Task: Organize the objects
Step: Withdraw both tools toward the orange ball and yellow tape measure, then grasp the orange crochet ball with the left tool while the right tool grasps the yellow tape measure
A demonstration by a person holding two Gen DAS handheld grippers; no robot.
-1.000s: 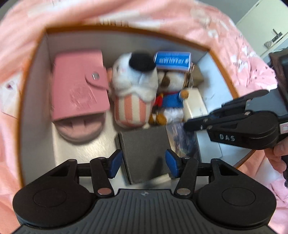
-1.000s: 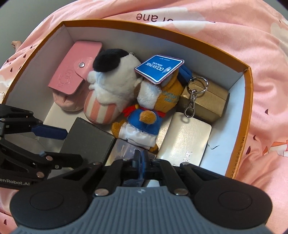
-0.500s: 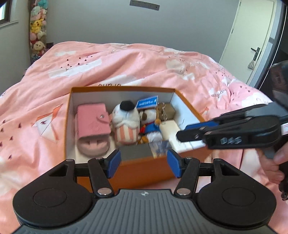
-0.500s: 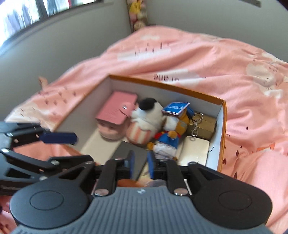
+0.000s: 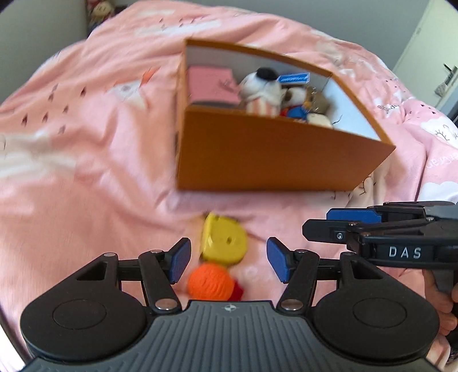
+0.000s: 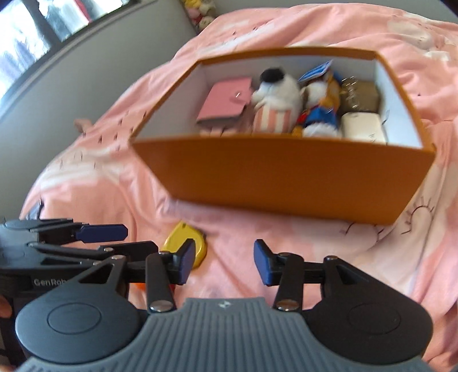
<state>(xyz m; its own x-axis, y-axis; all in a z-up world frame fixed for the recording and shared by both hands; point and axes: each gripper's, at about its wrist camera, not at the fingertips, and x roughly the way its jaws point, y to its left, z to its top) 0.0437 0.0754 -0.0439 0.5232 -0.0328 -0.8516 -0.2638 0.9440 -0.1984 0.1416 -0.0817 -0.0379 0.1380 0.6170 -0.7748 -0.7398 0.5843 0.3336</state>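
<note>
With both tongs apart and empty, the left gripper (image 5: 226, 259) should drop squarely over the yellow toy (image 5: 224, 243) on the bedspread (image 5: 86, 160), just before the box (image 5: 280, 160), avoiding the orange ball (image 5: 210, 282) touching it.

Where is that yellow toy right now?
In the left wrist view the yellow toy lies on the pink bedspread, between the orange box and an orange ball.

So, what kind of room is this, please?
Most likely a bedroom. The orange box sits on a pink patterned duvet, plush toys are piled in the far corner, and a door with a handle is at the right.
</note>
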